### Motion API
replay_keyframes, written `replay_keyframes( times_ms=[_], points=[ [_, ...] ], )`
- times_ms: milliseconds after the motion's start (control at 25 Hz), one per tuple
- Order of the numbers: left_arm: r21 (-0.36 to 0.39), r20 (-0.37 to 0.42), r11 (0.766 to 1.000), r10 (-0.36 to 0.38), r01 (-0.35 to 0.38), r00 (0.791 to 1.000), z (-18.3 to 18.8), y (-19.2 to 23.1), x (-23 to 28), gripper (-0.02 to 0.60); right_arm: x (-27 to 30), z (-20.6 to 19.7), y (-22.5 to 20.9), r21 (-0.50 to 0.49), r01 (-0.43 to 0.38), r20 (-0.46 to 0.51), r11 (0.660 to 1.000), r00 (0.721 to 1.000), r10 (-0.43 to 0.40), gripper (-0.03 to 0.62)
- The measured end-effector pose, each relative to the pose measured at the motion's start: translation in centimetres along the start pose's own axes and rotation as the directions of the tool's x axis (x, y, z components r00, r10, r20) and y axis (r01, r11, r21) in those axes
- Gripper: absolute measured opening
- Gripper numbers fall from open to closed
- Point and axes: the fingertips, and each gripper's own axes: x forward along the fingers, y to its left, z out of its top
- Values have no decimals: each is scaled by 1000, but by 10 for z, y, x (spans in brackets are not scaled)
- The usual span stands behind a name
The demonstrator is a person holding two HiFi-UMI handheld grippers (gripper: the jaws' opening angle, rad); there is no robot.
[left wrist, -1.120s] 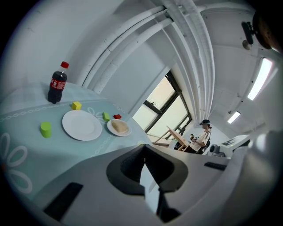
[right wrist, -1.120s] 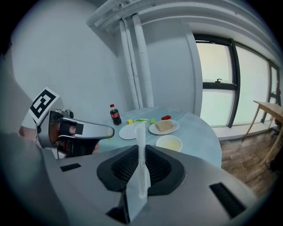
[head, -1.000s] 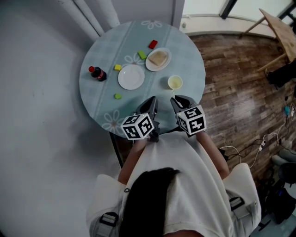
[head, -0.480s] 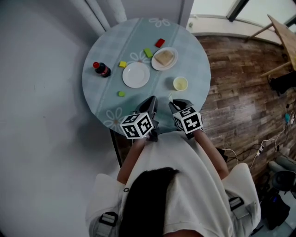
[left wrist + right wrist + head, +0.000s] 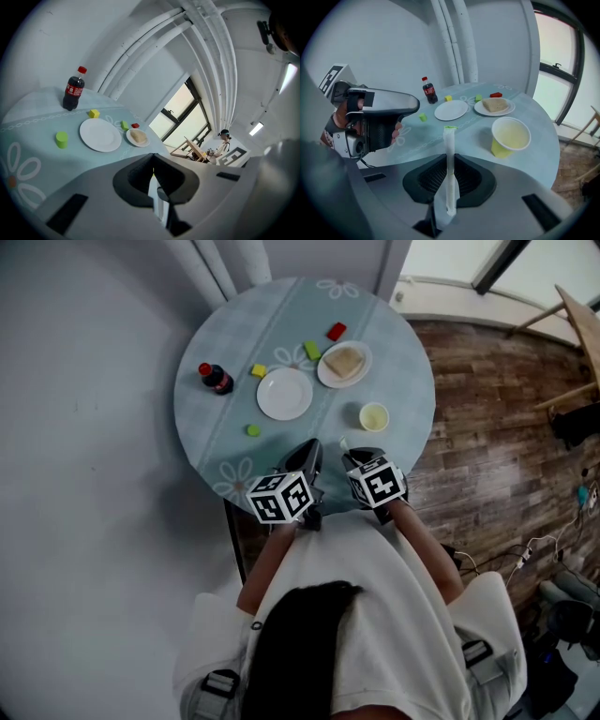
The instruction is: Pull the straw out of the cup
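Observation:
A yellow cup (image 5: 374, 416) stands upright near the right edge of the round table (image 5: 234, 442); in the right gripper view the cup (image 5: 511, 137) has no straw in it. My right gripper (image 5: 354, 456) hovers at the near edge, left of and nearer than the cup. It is shut on a white paper-wrapped straw (image 5: 449, 154) with a green tip, which sticks out past the jaws (image 5: 449, 171). My left gripper (image 5: 305, 451) is beside it, jaws closed together (image 5: 154, 180), with a pale sliver at the seam that I cannot identify.
On the table are a cola bottle (image 5: 216, 379) at the left, an empty white plate (image 5: 285, 394) in the middle, a plate with bread (image 5: 344, 364) behind the cup, and small green, yellow and red blocks (image 5: 252, 430). Wooden floor lies to the right.
My right gripper has dipped and drawn slightly back from the cup, still carrying the straw. The left gripper has stayed put. The head view has shifted a little.

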Motion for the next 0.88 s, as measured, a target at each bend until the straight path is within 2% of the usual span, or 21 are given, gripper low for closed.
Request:
replay_keyframes(
  times_ms=[880],
  points=[
    [5,-4,998,61,-61,998,2,10,0,9,43,-14,-13,62,-6,-74,998,997,11,64]
  ],
)
